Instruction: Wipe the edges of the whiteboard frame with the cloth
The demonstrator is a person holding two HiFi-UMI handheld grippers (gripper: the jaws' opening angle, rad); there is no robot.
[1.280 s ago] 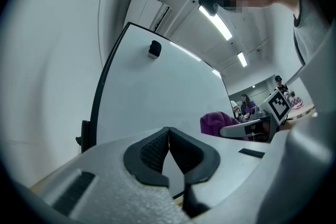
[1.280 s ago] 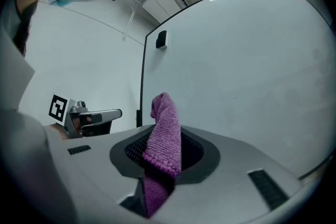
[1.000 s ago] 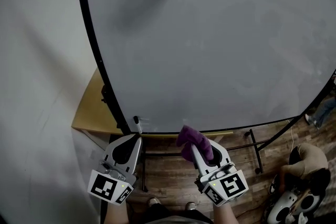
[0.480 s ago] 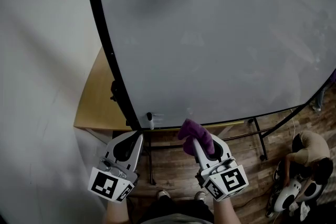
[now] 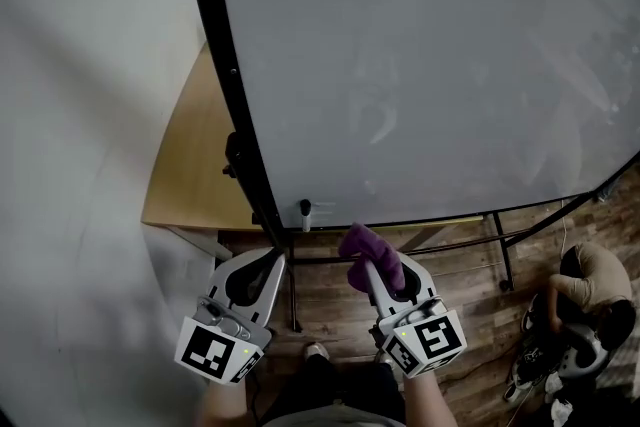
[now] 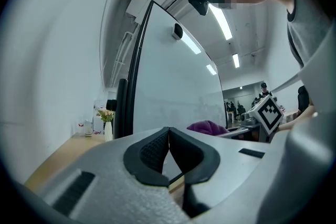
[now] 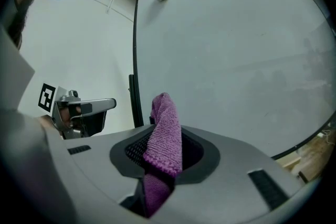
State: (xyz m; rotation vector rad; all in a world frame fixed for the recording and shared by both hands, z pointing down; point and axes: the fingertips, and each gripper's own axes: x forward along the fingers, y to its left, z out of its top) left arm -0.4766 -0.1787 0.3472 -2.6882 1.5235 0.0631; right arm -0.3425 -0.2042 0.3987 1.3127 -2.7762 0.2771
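Cloth: purple cloth (image 5: pixel 368 251) is sitting pinched in the right tool (image 5: pixel 372 267). One fold is standing up past the jaw tips and the rest is trailing down between the pads.
Cloth position: it is hovering just below the lower-left corner of the whiteboard frame (image 5: pixel 226 75). It is near that corner, and no contact is showing in the head view.
Right tool: it is grasping the cloth across the middle of a fold, with the jaws closed onto the fabric.
Left tool: left tool (image 5: pixel 272 255) is hanging beside the right one with its jaws pressed together on nothing.
Frame: a thin black edge is running round the whiteboard (image 5: pixel 430 65), which is standing on a slim-legged stand over a wood floor (image 5: pixel 470 285).
Surroundings: a wooden surface (image 5: pixel 190 175) is lying behind the board's left edge.
Handling, judged: the cloth is looking light, soft and limp. It should be wrapping readily round a narrow edge, and it is not fragile.
Hold, judged: the mid-fold pinch is looking sound, and the free tuft above the tips is the part to be pressing on the frame. The hard jaw tips should be staying off it.
Risk, judged: drag along the edge may be pulling fabric out of the pinch, and hard pressure may be rocking the stand.
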